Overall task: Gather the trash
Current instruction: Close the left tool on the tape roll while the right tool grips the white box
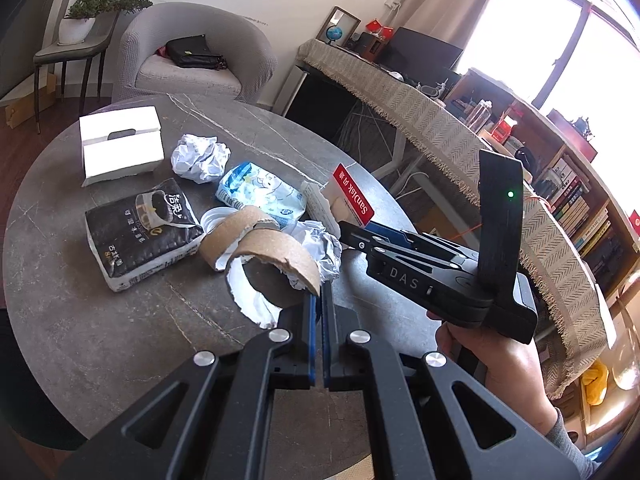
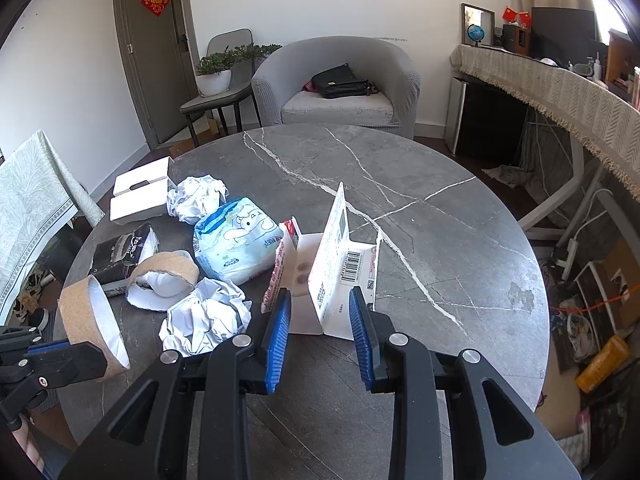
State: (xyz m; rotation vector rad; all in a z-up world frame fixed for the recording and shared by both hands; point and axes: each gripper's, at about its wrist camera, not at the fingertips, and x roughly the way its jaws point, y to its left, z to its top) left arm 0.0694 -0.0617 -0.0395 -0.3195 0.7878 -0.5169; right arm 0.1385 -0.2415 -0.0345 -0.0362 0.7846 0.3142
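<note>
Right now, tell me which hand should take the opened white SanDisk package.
Right. The right tool already straddles the opened white package, pads open on either side. The left tool is shut on a torn cardboard ring, so it is busy.

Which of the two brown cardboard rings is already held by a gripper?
The nearer cardboard ring, pinched at its rim by the left gripper and lifted. The other cardboard ring lies free on the table beside the crumpled paper.

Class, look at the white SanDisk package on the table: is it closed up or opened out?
Opened out. The SanDisk package stands with its barcode flap raised and its inside exposed, between the fingers of the right claw.
</note>
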